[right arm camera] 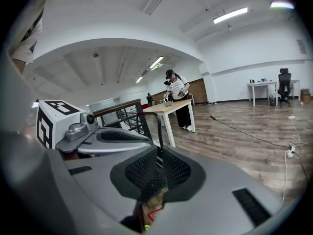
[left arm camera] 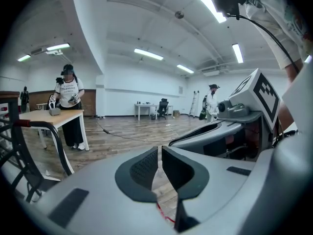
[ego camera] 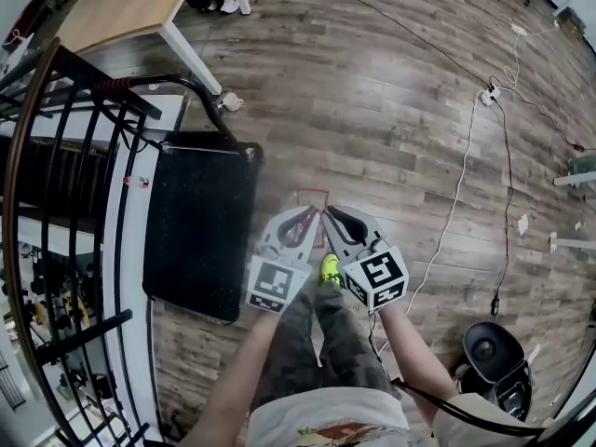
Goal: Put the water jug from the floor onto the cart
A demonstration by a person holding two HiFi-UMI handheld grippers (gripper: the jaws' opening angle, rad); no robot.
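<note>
We hold left gripper (ego camera: 307,220) and right gripper (ego camera: 333,218) side by side over red tape (ego camera: 313,196), beside cart (ego camera: 200,236). Both jaws pinched together, empty. Jug in no view, so probably parked.

Wood-plank floor (ego camera: 372,110) ahead & to the right is open. Left side blocked by black flat cart w/ tube handle (ego camera: 200,231) & black metal railing (ego camera: 56,203). Thin white cable (ego camera: 455,198) crosses right.
</note>
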